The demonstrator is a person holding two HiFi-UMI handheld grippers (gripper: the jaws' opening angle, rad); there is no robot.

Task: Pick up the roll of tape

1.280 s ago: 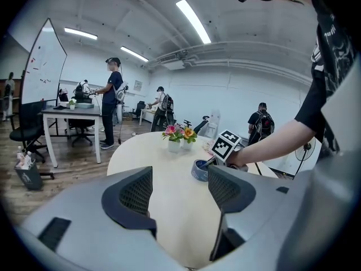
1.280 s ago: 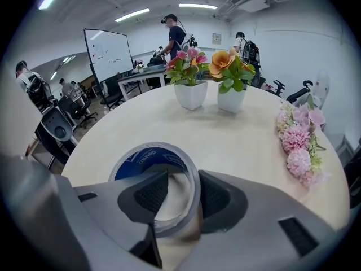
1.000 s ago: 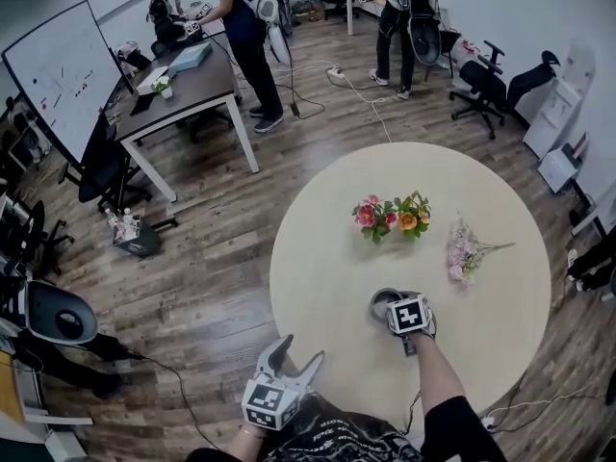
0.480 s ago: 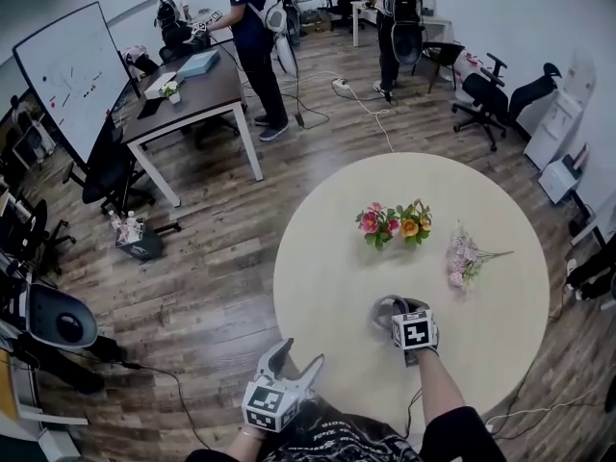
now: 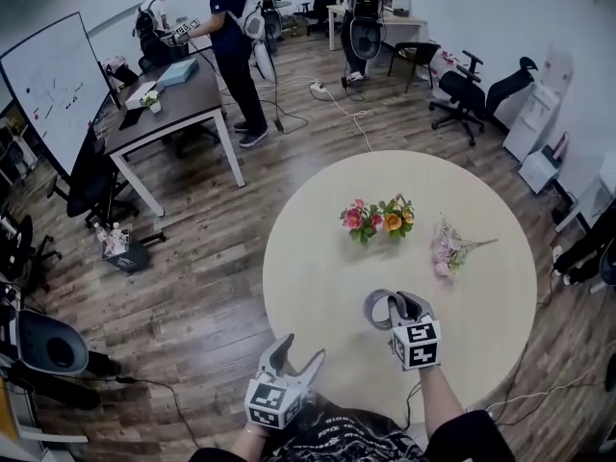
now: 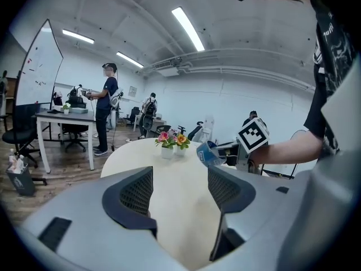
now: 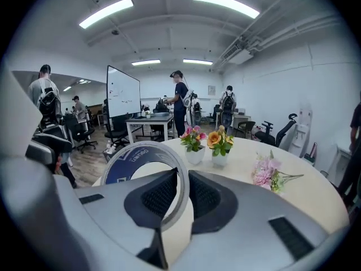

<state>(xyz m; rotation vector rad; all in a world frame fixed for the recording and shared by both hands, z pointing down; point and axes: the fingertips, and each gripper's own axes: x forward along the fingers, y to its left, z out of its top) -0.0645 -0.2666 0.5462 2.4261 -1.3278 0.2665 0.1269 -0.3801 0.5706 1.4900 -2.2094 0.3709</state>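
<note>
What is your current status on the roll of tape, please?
Right gripper shut on roll of tape, held off the table. Left gripper open, empty. Nothing in the way.

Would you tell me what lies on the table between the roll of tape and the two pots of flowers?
Nothing: in the head view only bare table separates the roll of tape from the pots of flowers.

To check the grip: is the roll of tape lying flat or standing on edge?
On edge. The right gripper pinches the roll of tape, one jaw inside the ring, one outside.
</note>
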